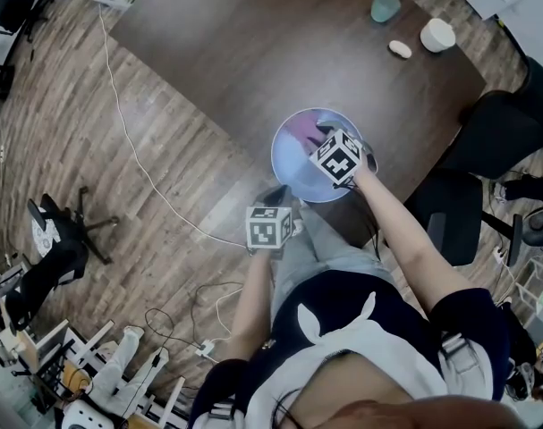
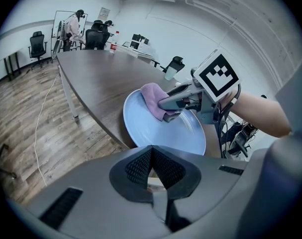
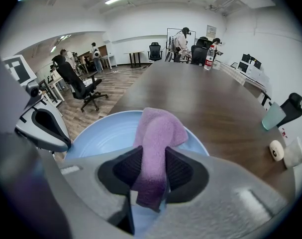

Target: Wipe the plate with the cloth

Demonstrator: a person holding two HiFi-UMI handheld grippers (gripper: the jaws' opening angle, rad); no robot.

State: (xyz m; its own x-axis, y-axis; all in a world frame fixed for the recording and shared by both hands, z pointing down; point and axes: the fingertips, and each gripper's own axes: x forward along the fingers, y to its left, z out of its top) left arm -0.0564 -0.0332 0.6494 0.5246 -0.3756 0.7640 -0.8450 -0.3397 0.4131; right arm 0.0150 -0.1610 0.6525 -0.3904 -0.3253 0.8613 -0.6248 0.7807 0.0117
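A pale blue plate (image 1: 293, 159) (image 2: 151, 128) (image 3: 101, 133) lies at the near edge of the dark wooden table (image 1: 253, 52). My right gripper (image 1: 325, 135) (image 2: 164, 106) (image 3: 153, 156) is over the plate, shut on a folded purple cloth (image 1: 302, 132) (image 2: 153, 94) (image 3: 159, 128) whose free end rests on the plate's far side. My left gripper (image 1: 276, 197) (image 2: 151, 151), also seen in the right gripper view (image 3: 44, 126), sits at the plate's near-left rim. Its jaws meet on that rim, and the rim disappears behind them.
On the table's far right stand a teal cup (image 1: 385, 7) (image 3: 274, 116), a white cup (image 1: 437, 34) and a small pale object (image 1: 400, 49). Black office chairs (image 1: 486, 132) crowd the table's right side. A white cable (image 1: 137, 159) trails over the wooden floor on the left. People stand far back.
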